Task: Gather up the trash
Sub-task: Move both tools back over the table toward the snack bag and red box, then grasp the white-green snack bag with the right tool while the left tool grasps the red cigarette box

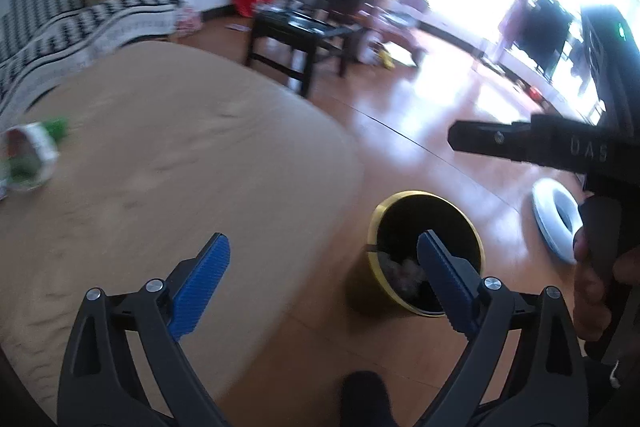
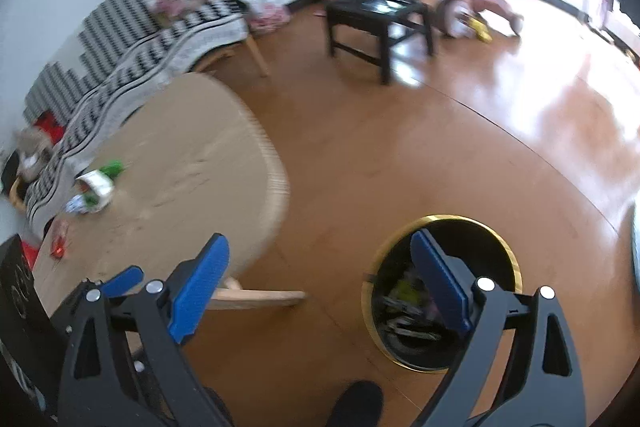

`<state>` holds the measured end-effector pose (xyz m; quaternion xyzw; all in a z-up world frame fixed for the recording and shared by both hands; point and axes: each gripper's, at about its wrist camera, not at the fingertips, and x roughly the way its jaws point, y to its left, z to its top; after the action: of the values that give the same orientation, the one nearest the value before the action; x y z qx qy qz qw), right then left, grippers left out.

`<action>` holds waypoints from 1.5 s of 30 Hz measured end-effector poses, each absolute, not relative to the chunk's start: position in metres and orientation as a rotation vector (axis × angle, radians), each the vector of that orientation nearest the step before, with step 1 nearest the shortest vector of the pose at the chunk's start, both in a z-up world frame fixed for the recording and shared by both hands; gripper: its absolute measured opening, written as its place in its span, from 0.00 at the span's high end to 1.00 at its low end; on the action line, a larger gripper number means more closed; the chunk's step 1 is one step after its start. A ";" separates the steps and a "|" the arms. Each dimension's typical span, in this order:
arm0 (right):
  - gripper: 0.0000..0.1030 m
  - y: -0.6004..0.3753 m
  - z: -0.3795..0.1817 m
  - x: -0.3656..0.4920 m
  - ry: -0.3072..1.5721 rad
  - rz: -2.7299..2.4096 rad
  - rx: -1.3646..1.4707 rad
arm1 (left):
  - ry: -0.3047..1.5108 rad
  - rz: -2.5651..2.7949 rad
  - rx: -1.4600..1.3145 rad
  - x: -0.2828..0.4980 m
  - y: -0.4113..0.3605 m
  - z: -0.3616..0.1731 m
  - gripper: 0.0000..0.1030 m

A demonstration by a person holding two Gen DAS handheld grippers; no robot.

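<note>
A black trash bin with a yellow rim [image 1: 376,267] stands on the wooden floor beside a round beige table [image 1: 180,147]. Crumpled trash [image 1: 404,267] lies inside it. My left gripper [image 1: 323,238] hangs open above the table edge and the bin, with nothing between its blue pads. My right gripper [image 2: 319,238] is open and empty too, its right finger over the bin [image 2: 460,217]. On the table's far left lie a white tipped cup with green scraps [image 2: 96,187] and a red wrapper [image 2: 60,247].
A black side table [image 2: 376,11] stands on the floor beyond. A sofa with a zigzag cover [image 2: 120,39] runs behind the round table. A white ring-shaped object [image 1: 556,223] lies on the floor right of the bin. A person's dark shoe [image 2: 356,407] shows at the bottom.
</note>
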<state>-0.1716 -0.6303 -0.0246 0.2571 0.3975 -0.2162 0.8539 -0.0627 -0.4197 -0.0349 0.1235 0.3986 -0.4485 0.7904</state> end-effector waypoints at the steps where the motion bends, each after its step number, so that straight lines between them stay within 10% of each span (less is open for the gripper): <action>1: 0.13 -0.618 -0.021 -0.158 0.835 -0.425 0.530 | 0.854 -0.945 0.256 -0.056 -0.408 -0.032 0.10; 23: 0.09 -0.382 -0.004 0.066 0.844 -0.032 0.323 | 0.816 -0.332 0.036 0.102 -0.094 -0.019 0.07; 45: 0.08 -0.384 -0.071 0.191 0.920 -0.116 0.251 | 0.908 -0.214 -0.024 0.233 -0.086 -0.075 0.06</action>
<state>0.1907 -0.3836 -0.0707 0.1209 0.4427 -0.0558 0.8867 0.2329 -0.0861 -0.0755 -0.0118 0.4377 -0.1032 0.8931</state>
